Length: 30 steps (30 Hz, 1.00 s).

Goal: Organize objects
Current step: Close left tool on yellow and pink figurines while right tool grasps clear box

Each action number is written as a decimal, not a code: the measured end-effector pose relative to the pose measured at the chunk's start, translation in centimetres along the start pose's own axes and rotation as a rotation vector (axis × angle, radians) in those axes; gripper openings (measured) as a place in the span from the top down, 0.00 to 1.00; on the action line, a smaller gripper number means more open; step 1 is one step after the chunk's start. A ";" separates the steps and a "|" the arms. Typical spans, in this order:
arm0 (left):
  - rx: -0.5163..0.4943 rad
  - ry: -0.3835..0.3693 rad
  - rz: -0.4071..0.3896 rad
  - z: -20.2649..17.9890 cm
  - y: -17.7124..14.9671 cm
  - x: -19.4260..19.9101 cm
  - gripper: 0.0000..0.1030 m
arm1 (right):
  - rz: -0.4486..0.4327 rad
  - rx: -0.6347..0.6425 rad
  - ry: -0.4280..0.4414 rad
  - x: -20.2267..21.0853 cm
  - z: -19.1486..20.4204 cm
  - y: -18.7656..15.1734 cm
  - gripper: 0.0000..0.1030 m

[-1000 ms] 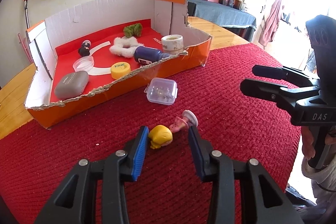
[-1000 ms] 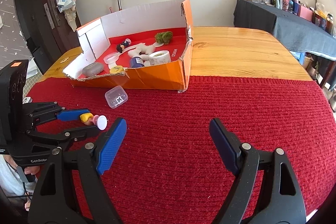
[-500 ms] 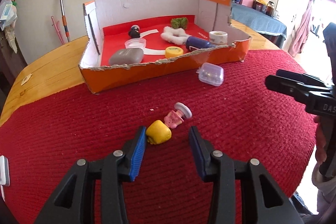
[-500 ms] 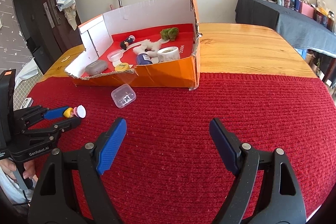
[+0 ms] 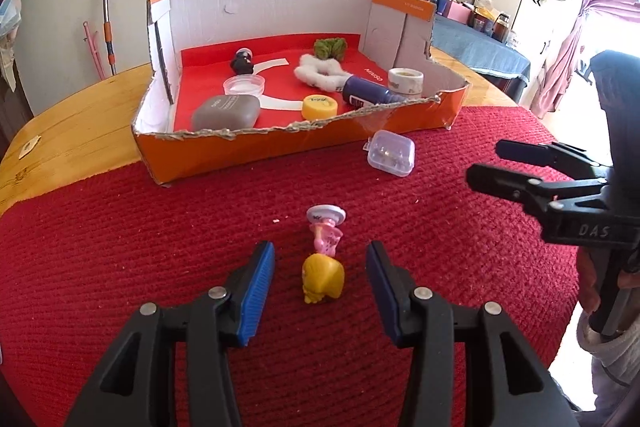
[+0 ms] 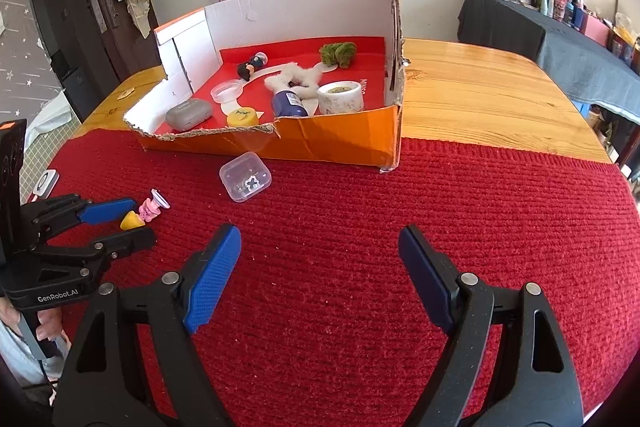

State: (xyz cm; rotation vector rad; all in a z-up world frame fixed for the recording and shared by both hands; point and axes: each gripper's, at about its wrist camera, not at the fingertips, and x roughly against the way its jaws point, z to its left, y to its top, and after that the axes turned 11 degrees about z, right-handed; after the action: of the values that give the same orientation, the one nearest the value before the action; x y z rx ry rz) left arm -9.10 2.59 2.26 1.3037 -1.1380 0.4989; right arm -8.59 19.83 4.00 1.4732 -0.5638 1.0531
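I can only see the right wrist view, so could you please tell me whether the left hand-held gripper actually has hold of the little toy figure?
Observer: No. In the left wrist view the toy figure lies on the red cloth between the pads of the left hand-held gripper, with a gap on each side. Its jaws have just been opening.
Operator: Thank you. Which way does the toy lie?
Observer: Its yellow head points towards the gripper and its white round base towards the orange box.
Operator: And where does my gripper sit from that side?
Observer: The right hand-held gripper shows side-on at the right of that picture, apart from the toy.
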 end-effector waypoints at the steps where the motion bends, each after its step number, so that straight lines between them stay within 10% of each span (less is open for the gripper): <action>1: 0.006 -0.025 0.003 0.1 0.2 -0.1 0.52 | 0.007 0.015 -0.003 -0.3 0.3 0.4 0.21; 19: 0.012 -0.043 -0.009 -0.2 0.2 -0.5 0.69 | 0.081 0.191 -0.020 -5.1 4.6 3.9 0.22; 25: 0.027 -0.024 -0.013 0.1 0.1 -0.5 0.80 | 0.070 0.208 0.016 -5.0 5.3 3.8 0.63; 30: 0.025 -0.033 -0.036 -0.2 -0.5 0.6 0.80 | 0.040 0.178 0.057 -3.3 4.7 2.9 0.63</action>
State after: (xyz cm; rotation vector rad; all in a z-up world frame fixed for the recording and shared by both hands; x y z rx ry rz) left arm -8.30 2.46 2.58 1.3568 -1.1366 0.4679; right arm -11.24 13.97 3.09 1.5861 -0.4703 1.1984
